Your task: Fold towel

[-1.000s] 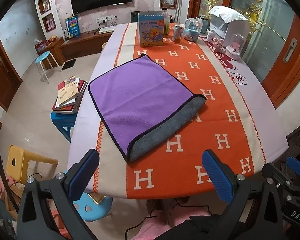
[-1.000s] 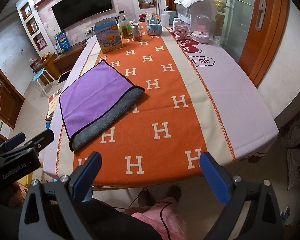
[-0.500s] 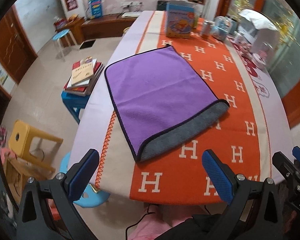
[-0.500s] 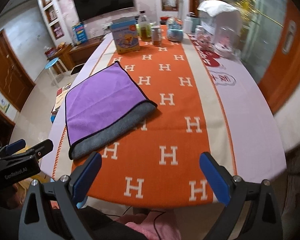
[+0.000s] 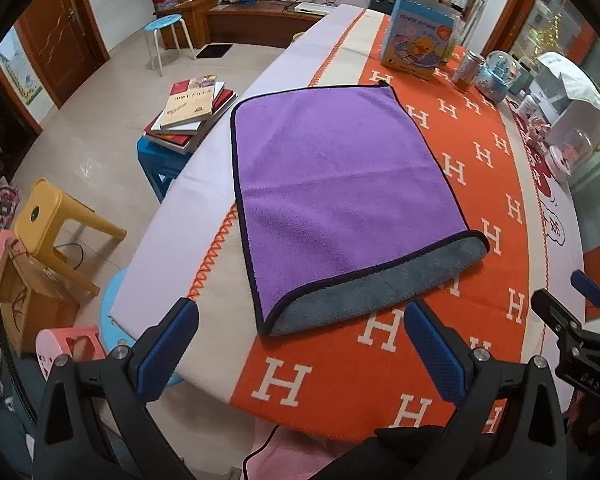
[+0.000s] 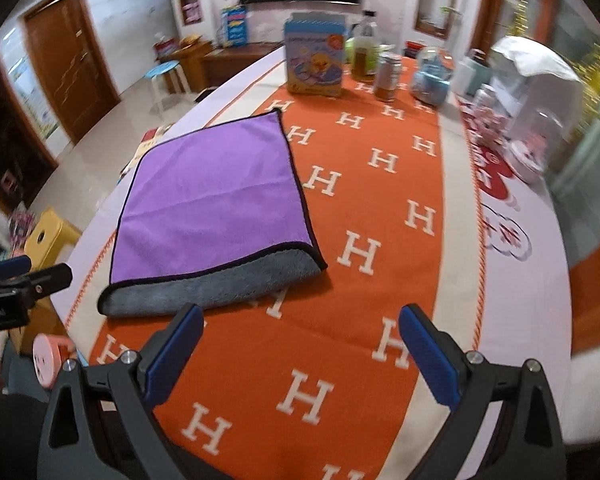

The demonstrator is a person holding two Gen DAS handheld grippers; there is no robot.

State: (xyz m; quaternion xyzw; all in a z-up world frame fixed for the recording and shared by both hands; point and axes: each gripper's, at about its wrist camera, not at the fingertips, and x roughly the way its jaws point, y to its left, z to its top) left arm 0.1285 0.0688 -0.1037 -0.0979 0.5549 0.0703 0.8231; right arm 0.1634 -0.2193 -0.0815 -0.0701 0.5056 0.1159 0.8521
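The purple towel (image 5: pixel 340 184) lies flat on the orange tablecloth (image 5: pixel 380 368), its grey underside showing along the near edge at 12 o'clock from both grippers. The left gripper (image 5: pixel 300 344) and right gripper (image 6: pixel 300 344) hover spread wide, empty, above bare cloth short of that edge. A box (image 6: pixel 316 60) and jars stand well beyond the towel's far edge.

At the top of my view stands a blue box (image 5: pixel 419 35); books (image 5: pixel 191 111) are stacked left, a yellow stool (image 5: pixel 56 220) lower left.
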